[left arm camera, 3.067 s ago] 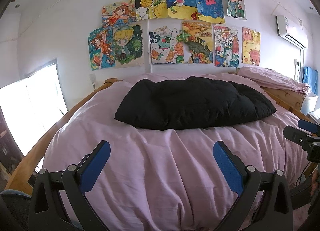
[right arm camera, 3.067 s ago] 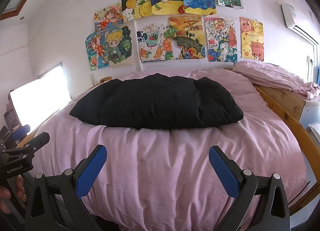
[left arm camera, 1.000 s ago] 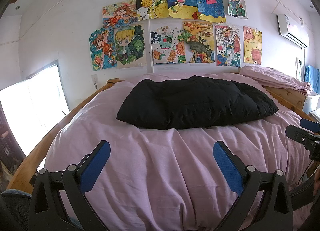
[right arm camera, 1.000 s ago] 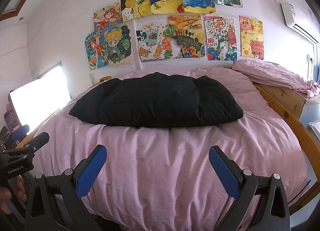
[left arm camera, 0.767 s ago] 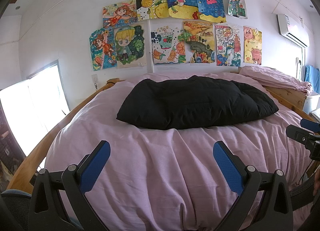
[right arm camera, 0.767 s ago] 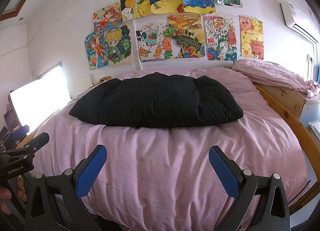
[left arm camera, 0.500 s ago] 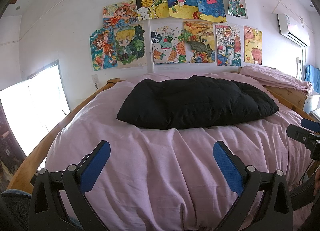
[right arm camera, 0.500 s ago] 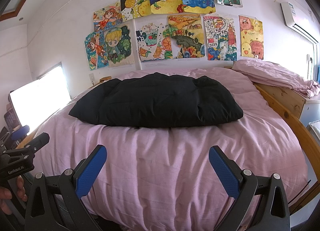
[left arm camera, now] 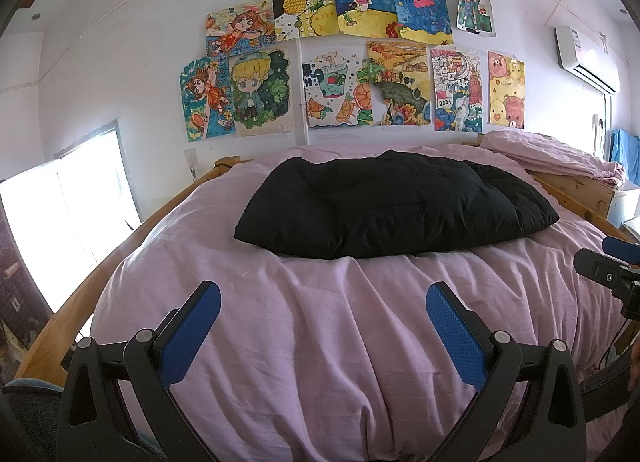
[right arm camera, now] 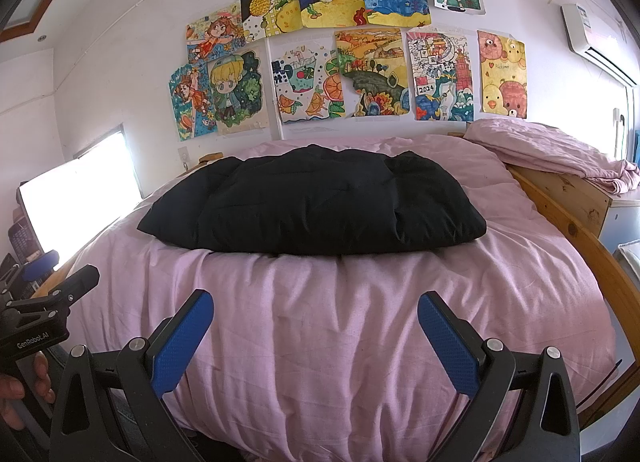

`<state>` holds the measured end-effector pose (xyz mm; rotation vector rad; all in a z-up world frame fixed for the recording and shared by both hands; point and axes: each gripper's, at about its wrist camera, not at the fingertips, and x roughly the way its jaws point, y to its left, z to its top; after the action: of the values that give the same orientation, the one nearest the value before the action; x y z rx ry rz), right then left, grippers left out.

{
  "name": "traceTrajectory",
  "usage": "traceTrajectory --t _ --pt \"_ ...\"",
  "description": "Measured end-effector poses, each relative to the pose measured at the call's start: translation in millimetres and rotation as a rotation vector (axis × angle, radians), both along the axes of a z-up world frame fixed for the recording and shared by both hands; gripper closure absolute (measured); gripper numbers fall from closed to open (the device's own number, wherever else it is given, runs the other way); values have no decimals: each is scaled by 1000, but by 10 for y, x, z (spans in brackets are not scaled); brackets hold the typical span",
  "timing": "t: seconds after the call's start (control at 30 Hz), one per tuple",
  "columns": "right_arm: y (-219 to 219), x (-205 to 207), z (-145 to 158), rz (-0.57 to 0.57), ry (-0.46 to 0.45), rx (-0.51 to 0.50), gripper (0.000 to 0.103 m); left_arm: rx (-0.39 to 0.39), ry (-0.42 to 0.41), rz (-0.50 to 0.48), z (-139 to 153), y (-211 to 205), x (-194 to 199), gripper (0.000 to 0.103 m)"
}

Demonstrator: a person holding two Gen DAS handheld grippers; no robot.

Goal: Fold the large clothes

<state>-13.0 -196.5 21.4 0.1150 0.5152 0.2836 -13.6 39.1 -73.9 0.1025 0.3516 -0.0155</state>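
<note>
On the bed, pink sheet, wooden frame: one black padded garment, lying flat and bunched across the far half, well apart from both grippers. Same garment in the right view, its near edge toward the camera.

Left gripper: jaws spread wide, nothing between them, blue pads facing inward, held over the near part of the sheet.

Right gripper: jaws likewise spread wide and holding nothing, over the near part of the sheet; its tip also shows at the right edge of the left view.

Wall behind the bed: coloured drawings in two rows (cartoon figures, fish, a landscape).

Far right corner: folded pink bedding on a wooden ledge.

Left side: bright window.

Upper right: air conditioner.
</note>
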Motion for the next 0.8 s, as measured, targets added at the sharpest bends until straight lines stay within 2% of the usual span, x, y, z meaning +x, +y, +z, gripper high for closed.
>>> traceTrajectory --t 0.47,0.8 --pt "6 0 -4 0 1 -2 0 1 2 -2 1 26 2 2" --pt "6 0 4 0 1 -3 0 11 23 43 -4 116 6 2"
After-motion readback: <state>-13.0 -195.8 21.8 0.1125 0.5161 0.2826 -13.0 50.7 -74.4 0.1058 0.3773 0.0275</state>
